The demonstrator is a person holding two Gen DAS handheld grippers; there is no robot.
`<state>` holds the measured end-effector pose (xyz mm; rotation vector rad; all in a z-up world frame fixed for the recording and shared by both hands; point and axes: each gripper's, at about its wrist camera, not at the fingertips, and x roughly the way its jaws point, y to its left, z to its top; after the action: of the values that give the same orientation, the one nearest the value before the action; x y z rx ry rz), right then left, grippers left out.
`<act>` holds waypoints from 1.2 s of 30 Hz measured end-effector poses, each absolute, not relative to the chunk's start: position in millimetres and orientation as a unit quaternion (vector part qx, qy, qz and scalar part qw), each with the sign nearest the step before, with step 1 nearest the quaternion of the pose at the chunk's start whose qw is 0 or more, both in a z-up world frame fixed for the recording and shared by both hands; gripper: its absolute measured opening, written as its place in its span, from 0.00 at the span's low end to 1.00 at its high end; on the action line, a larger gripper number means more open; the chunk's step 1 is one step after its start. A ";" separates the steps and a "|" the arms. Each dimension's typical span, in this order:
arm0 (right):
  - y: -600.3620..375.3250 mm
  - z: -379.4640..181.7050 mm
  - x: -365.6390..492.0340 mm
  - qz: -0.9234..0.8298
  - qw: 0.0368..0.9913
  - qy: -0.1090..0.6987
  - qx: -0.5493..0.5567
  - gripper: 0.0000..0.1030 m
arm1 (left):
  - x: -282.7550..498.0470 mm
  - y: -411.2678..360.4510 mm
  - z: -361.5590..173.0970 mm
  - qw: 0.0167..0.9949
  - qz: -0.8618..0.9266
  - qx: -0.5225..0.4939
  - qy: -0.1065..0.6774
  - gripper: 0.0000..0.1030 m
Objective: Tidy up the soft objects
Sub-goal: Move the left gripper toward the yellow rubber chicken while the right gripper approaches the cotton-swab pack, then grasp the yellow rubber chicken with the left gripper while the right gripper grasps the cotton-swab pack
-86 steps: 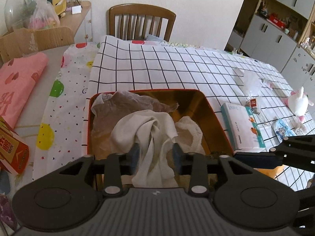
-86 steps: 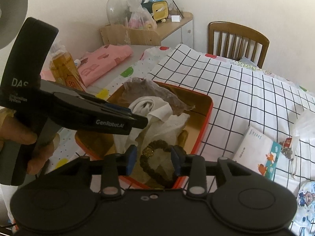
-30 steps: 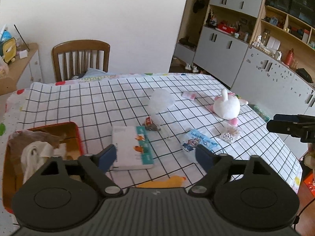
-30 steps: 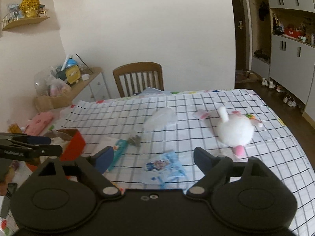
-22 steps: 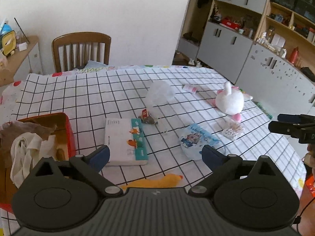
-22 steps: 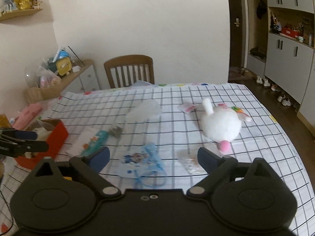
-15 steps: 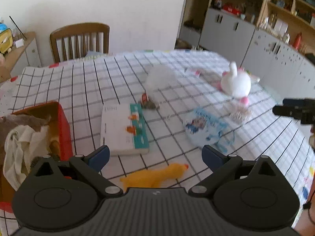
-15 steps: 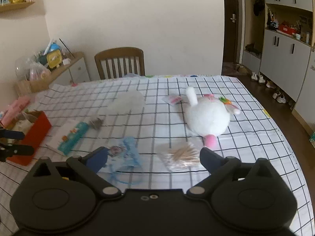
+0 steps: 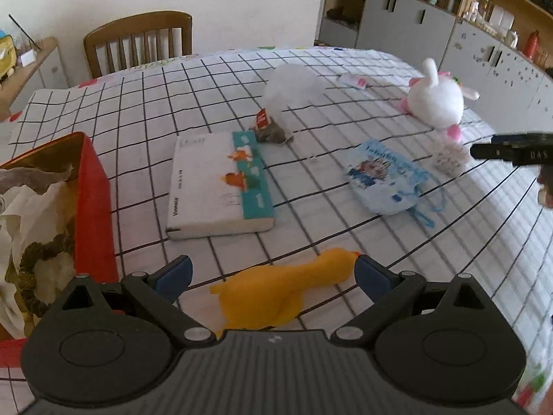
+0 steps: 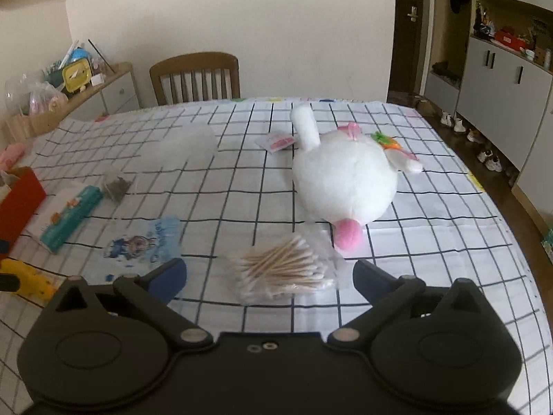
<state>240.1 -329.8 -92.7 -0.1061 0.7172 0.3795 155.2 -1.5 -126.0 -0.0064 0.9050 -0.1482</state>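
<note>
Wooden chair (image 9: 138,39) behind checked tablecloth (image 9: 145,110)

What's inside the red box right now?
The red box holds crumpled white cloth, a brownish cloth behind it, and a dark beaded ring. Whatever lies beneath them is covered.

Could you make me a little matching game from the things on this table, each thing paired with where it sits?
Things:
1. yellow duck
2. cotton swabs
3. red box
4. plush toy

Places:
A. holds crumpled cloths
B. between the open left gripper's fingers
C. just beyond the cotton swabs
D. between the open right gripper's fingers

Pairs: 1-B, 2-D, 3-A, 4-C
</note>
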 end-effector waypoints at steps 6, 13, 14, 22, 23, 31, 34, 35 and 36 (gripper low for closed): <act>-322.1 -107.0 258.6 0.204 0.910 0.351 -0.085 1.00 | 155.1 0.0 -141.2 0.893 -0.067 0.016 0.444 0.98; -319.3 -122.9 273.8 0.209 0.898 0.374 -0.097 1.00 | 158.2 -6.9 -151.2 0.892 -0.066 0.037 0.446 0.98; -317.6 -124.5 274.8 0.209 0.897 0.376 -0.101 1.00 | 158.6 -6.7 -151.3 0.893 -0.067 0.035 0.445 0.98; -311.8 -131.5 276.4 0.204 0.894 0.382 -0.117 0.99 | 160.3 -7.3 -153.8 0.892 -0.066 0.030 0.446 0.97; -311.9 -131.4 275.5 0.202 0.895 0.381 -0.118 0.98 | 160.1 -7.7 -153.8 0.892 -0.065 0.030 0.446 0.97; -312.7 -127.5 268.3 0.193 0.897 0.381 -0.118 0.76 | 154.6 -10.4 -146.5 0.894 -0.083 0.007 0.440 0.61; -312.4 -125.3 263.5 0.191 0.898 0.379 -0.115 0.72 | 152.2 -11.2 -144.4 0.895 -0.084 0.005 0.439 0.50; -311.6 -124.4 261.6 0.192 0.899 0.377 -0.116 0.71 | 151.5 -10.6 -143.6 0.895 -0.085 0.001 0.438 0.44; -309.9 -123.4 258.4 0.192 0.899 0.375 -0.117 0.70 | 150.9 -10.1 -142.8 0.895 -0.084 -0.002 0.437 0.42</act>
<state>258.4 -309.9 -123.4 -0.2426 0.7754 0.3980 150.9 -10.1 -142.8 -0.0032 0.9068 -0.1744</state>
